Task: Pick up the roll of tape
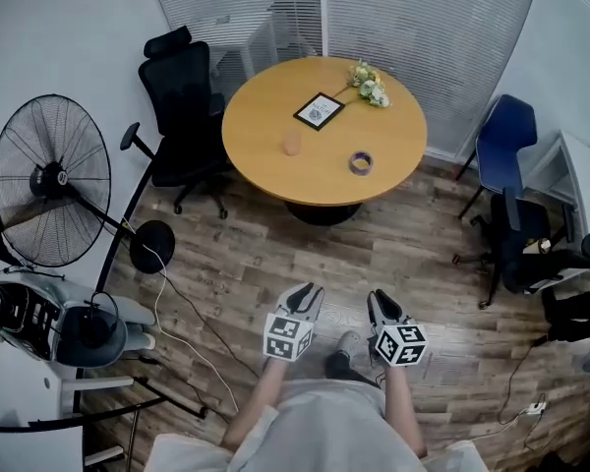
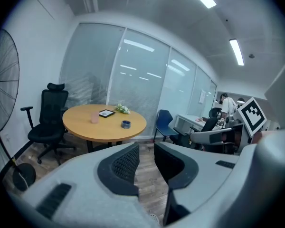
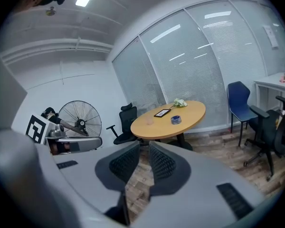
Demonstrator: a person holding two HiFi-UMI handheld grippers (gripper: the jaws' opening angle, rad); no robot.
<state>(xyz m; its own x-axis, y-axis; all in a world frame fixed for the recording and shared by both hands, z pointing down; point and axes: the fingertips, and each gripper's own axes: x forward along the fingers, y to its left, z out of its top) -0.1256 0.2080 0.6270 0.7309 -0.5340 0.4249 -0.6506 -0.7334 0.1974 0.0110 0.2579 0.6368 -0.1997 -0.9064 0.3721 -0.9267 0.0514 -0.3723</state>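
Observation:
The roll of tape (image 1: 361, 162) is a small blue-grey ring lying on the round wooden table (image 1: 265, 136), near its right front edge. It also shows far ahead in the left gripper view (image 2: 126, 124) and the right gripper view (image 3: 175, 119). Both grippers are held side by side over the wooden floor, well short of the table. My left gripper (image 1: 308, 293) (image 2: 146, 150) is open with a gap between its pads and nothing in it. My right gripper (image 1: 378, 303) (image 3: 144, 150) is also open by a narrow gap, empty.
On the table are a pink cup (image 1: 292, 144), a framed card (image 1: 319, 111) and a small bunch of flowers (image 1: 369, 85). A black office chair (image 1: 182, 96) stands left of the table, a blue chair (image 1: 501, 136) at right. A standing fan (image 1: 49, 180) and its cable (image 1: 177, 332) lie at left.

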